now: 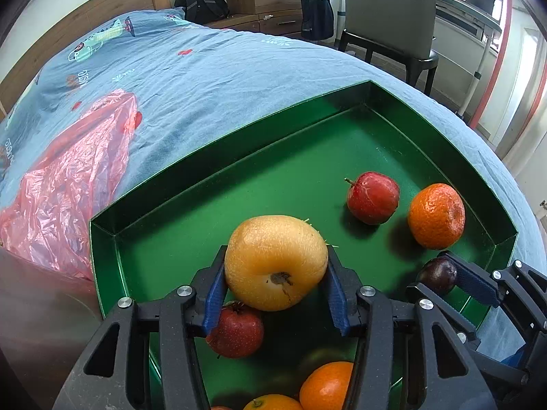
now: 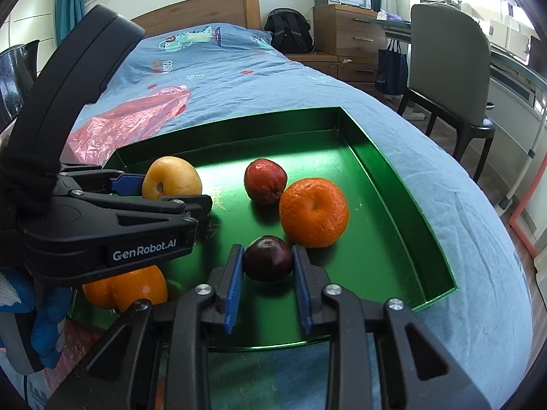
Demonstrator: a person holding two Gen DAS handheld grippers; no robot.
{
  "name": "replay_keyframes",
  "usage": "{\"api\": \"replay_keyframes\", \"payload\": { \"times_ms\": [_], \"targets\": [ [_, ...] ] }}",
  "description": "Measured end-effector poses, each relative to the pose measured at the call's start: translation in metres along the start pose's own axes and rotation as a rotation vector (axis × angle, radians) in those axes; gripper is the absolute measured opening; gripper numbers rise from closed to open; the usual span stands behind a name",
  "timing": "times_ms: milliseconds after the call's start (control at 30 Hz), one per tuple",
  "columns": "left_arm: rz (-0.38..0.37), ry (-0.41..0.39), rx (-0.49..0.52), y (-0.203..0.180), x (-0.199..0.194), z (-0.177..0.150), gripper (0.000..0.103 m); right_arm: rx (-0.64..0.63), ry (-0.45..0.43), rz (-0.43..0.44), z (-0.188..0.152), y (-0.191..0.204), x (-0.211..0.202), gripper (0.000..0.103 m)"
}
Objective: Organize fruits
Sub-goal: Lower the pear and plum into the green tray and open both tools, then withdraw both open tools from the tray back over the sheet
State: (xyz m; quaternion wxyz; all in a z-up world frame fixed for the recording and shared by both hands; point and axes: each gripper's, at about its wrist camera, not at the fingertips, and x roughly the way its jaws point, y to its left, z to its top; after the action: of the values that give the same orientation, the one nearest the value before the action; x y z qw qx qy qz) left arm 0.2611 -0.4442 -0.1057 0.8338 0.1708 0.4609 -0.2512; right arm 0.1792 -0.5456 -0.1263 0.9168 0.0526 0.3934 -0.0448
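A green tray (image 1: 239,143) (image 2: 403,184) lies on the bed. My left gripper (image 1: 275,266) (image 2: 171,188) is shut on a yellow pear (image 1: 275,261) (image 2: 171,177), held low over the tray's left part. My right gripper (image 2: 267,259) (image 1: 441,273) is shut on a dark plum (image 2: 267,258) (image 1: 437,275) near the tray's front edge. On the tray floor rest a red fruit (image 1: 372,198) (image 2: 265,181) and a mandarin (image 1: 436,215) (image 2: 314,212). Under the left gripper lie another red fruit (image 1: 236,331) and oranges (image 1: 324,386) (image 2: 126,290).
A red plastic bag (image 1: 68,177) (image 2: 136,119) lies crumpled on the blue bedsheet (image 1: 205,75) left of the tray. A chair (image 1: 389,20) (image 2: 451,78), drawers and a black backpack (image 1: 201,0) stand beyond the bed. A blue glove (image 2: 41,324) holds the left gripper.
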Motion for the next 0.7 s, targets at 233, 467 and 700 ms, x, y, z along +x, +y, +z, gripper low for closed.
{"api": "replay_keyframes", "payload": {
  "times_ms": [233, 467, 700],
  "targets": [
    [0.001, 0.003, 0.001, 0.002, 0.0, 0.001, 0.046, -0.004, 0.005, -0.011, -0.002, 0.001, 0.0, 0.022],
    [-0.002, -0.012, 0.002, 0.002, -0.015, 0.004, 0.051, -0.002, 0.001, -0.023, 0.0, -0.003, -0.009, 0.06],
    [-0.006, -0.067, 0.005, 0.003, -0.053, 0.004, 0.053, -0.003, -0.033, -0.04, 0.008, -0.002, -0.039, 0.074]
  ]
}}
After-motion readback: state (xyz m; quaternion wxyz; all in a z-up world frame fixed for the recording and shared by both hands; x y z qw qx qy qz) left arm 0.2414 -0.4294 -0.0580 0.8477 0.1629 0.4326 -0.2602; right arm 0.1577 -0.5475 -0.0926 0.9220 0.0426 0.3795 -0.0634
